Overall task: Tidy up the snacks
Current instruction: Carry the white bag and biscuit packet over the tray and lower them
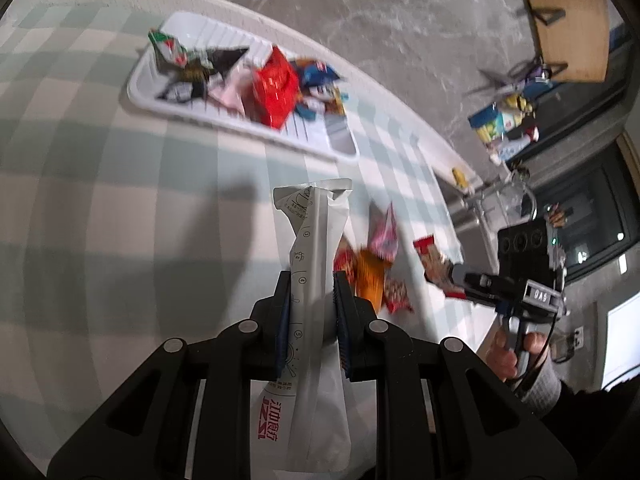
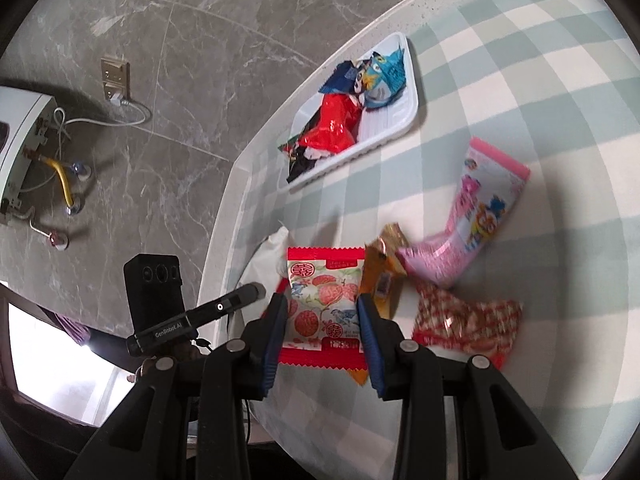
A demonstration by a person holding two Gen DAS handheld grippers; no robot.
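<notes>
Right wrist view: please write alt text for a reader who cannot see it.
The right gripper holds a red-edged snack packet between its jaws above a checked tablecloth. Pink, orange and red-and-white packets lie loose to its right. Further back, a white tray holds more snacks.
</notes>
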